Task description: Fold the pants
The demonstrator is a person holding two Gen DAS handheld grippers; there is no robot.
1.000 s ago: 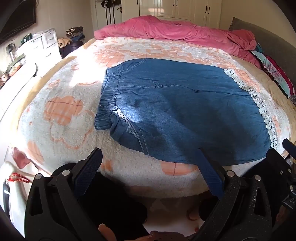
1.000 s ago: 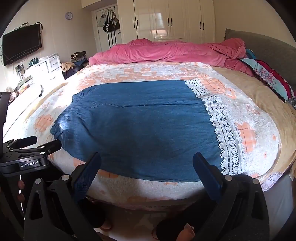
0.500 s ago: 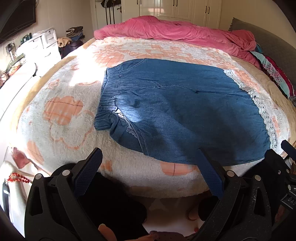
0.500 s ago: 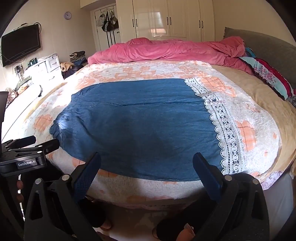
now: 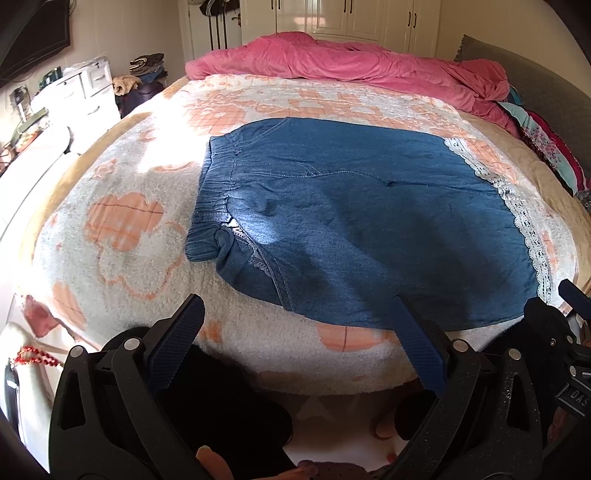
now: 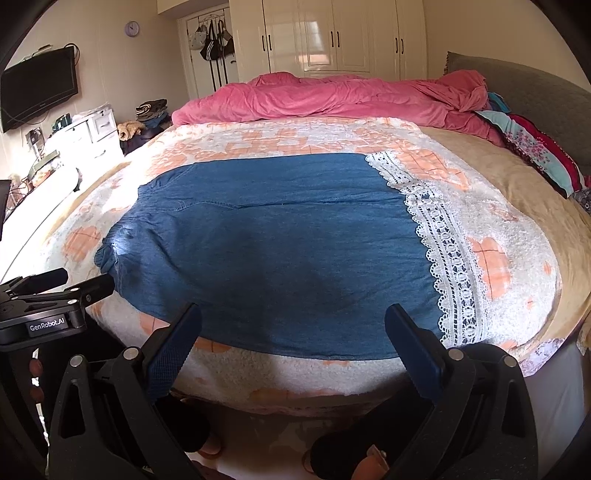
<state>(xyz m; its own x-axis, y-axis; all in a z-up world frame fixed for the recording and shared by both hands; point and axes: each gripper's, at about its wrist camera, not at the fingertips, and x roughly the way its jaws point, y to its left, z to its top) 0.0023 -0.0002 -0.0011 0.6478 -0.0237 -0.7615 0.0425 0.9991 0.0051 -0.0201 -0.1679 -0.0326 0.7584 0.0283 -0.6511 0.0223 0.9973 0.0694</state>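
From the left wrist view, a bed [image 5: 110, 229] fills the frame, covered by a fluffy white blanket with orange checked flowers. A rumpled pink quilt [image 5: 351, 66] lies along its far side, with cream wardrobe doors [image 5: 351, 18] behind it and a white chest of drawers [image 5: 74, 92] at the left wall. The pants [image 5: 351, 229], blue denim, lie flat on the near half of the bed, legs stacked one over the other. The gathered waistband [image 5: 214, 199] points left and sits in a patch of sun; a band of white lace trim [image 5: 517, 206] edges the hem at the right. The left claw [image 5: 299, 339] hangs wide apart off the near edge of the bed, holding nothing, its right finger overlapping the pants' near edge in the picture; whether it touches cannot be told. The right claw [image 5: 576, 295] peeks in at the far right.

From the right wrist view, more of the room shows: a wall television [image 6: 37, 92], a round clock [image 6: 132, 28], and bags on a door hook [image 6: 212, 40]. Here the lace trim [image 6: 443, 251] is large and clear, while the waistband is barely seen. The right claw [image 6: 291, 339] is also wide and empty, below the pants' [image 6: 277, 240] near edge. The left claw [image 6: 74, 284] juts in from the left, close to the waist corner.
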